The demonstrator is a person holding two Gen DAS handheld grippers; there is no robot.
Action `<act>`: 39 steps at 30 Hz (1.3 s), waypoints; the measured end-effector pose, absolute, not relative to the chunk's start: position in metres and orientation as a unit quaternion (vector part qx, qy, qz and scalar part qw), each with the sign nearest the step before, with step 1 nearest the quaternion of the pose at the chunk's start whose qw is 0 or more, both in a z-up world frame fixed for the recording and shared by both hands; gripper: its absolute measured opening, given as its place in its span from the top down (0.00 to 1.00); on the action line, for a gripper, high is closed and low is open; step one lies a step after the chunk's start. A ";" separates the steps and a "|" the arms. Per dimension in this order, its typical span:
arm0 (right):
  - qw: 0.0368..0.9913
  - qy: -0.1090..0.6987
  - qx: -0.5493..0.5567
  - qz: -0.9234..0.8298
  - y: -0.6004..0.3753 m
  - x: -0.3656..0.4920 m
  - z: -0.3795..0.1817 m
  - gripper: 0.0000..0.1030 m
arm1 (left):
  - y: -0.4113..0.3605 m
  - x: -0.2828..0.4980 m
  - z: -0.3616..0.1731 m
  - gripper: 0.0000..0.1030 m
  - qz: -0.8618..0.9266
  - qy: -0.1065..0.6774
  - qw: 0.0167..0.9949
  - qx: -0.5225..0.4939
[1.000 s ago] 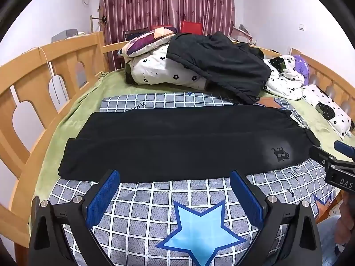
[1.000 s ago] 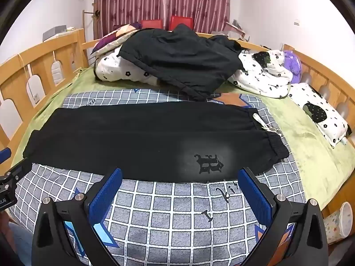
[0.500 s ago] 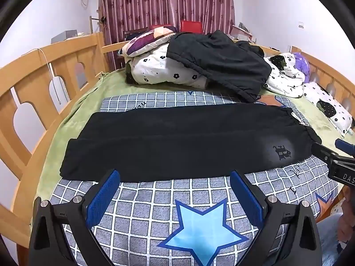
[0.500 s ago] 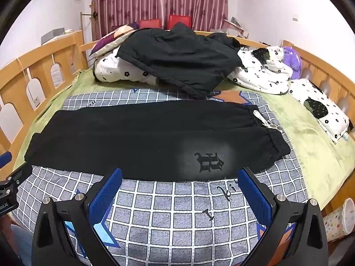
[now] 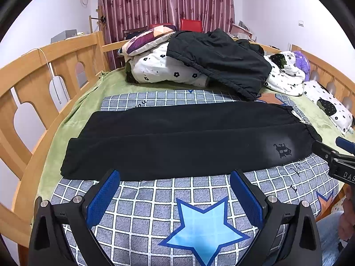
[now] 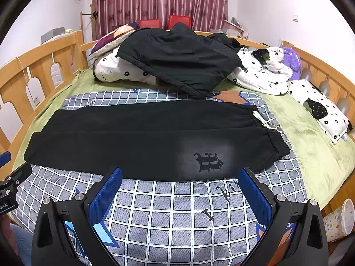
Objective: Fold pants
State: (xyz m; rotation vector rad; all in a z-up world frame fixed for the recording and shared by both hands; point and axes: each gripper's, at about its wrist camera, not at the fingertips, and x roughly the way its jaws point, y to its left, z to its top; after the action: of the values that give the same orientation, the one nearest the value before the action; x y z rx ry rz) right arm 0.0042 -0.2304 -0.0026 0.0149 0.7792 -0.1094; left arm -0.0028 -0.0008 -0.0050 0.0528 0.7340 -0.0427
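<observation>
Looking at a pair of black pants (image 5: 186, 139) that's lying flat across the checked blanket (image 5: 155, 201), one leg stacked on the other, so judging by that the lengthwise fold is already in. Using the pants as my reference for everything here. The waistband with its white drawstring (image 6: 265, 123) is sitting at the right end, the cuffs at the left end, and the little gothic logo (image 6: 208, 161) is facing up near the waistband.

The left gripper (image 5: 175, 192) is hanging just in front of the near edge of the pants, toward the cuff half, fingers spread wide and holding nothing. The right gripper (image 6: 180, 188) is doing the same thing in front of the logo, also spread wide and empty. Neither one is touching fabric. I'm guessing they're sitting like that because the next fold needs one end carried over to the other, so each hand is lining up with its half before picking an end.

Behind the pants there's a dark jacket (image 6: 182, 55) draped over floral bedding (image 5: 162, 71), well apart, so it isn't getting in the way. The wooden bed rail (image 5: 46, 66) is running past the cuff end.
</observation>
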 end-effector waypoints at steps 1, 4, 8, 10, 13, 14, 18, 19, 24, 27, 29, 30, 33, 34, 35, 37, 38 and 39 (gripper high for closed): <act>0.924 0.380 0.008 -0.054 -0.230 0.004 -0.003 0.01 | -0.001 -0.003 -0.005 0.03 -0.021 0.359 0.933 0.026; 0.923 0.380 0.009 -0.054 -0.231 0.004 -0.003 0.01 | 0.000 -0.002 -0.005 0.03 -0.023 0.359 0.933 0.028; 0.923 0.380 0.008 -0.053 -0.231 0.004 -0.003 0.01 | -0.001 -0.002 -0.005 0.03 -0.023 0.359 0.933 0.028; 0.923 0.381 0.008 -0.053 -0.231 0.004 -0.003 0.01 | -0.001 -0.002 -0.005 0.03 -0.023 0.360 0.932 0.028; 0.923 0.381 0.009 -0.053 -0.232 0.004 -0.003 0.01 | -0.001 -0.003 -0.005 0.03 -0.024 0.362 0.932 0.028; 0.923 0.381 0.009 -0.054 -0.232 0.003 -0.003 0.01 | -0.001 -0.003 -0.005 0.03 -0.024 0.362 0.932 0.028; 0.923 0.382 0.008 -0.054 -0.233 0.003 -0.003 0.01 | -0.002 -0.003 -0.006 0.03 -0.025 0.362 0.931 0.028; 0.923 0.381 0.008 -0.054 -0.233 0.003 -0.004 0.01 | -0.002 -0.003 -0.006 0.03 -0.026 0.362 0.931 0.028; 0.923 0.382 0.007 -0.055 -0.235 0.002 -0.006 0.01 | -0.001 -0.003 -0.005 0.03 -0.027 0.362 0.931 0.028; 0.923 0.382 0.007 -0.055 -0.234 0.003 -0.005 0.01 | -0.001 -0.004 -0.005 0.03 -0.028 0.363 0.931 0.027; 0.923 0.382 0.006 -0.055 -0.234 0.003 -0.005 0.01 | -0.001 -0.004 -0.005 0.03 -0.029 0.363 0.931 0.028; 0.922 0.382 0.006 -0.055 -0.234 0.003 -0.005 0.01 | -0.002 -0.004 -0.005 0.03 -0.028 0.364 0.931 0.028; 0.922 0.382 0.006 -0.055 -0.234 0.003 -0.005 0.01 | -0.002 -0.004 -0.005 0.03 -0.028 0.363 0.931 0.027; 0.922 0.383 0.006 -0.055 -0.235 0.003 -0.006 0.01 | -0.002 -0.004 -0.005 0.03 -0.028 0.363 0.931 0.027; 0.922 0.383 0.006 -0.055 -0.235 0.002 -0.006 0.01 | -0.002 -0.004 -0.005 0.03 -0.028 0.363 0.931 0.028; 0.922 0.382 0.004 -0.055 -0.236 0.001 -0.006 0.01 | -0.002 -0.004 -0.005 0.03 -0.028 0.363 0.931 0.028; 0.923 0.382 0.003 -0.055 -0.236 0.001 -0.006 0.01 | -0.002 -0.004 -0.005 0.03 -0.028 0.364 0.931 0.028; 0.923 0.382 0.002 -0.054 -0.237 0.000 -0.006 0.01 | -0.001 -0.004 -0.005 0.03 -0.028 0.363 0.931 0.027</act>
State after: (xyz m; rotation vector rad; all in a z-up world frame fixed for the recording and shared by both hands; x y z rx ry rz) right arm 0.0004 -0.2368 -0.0063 0.0045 0.7835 -0.1116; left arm -0.0039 -0.0013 -0.0052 0.0560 0.7441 -0.0577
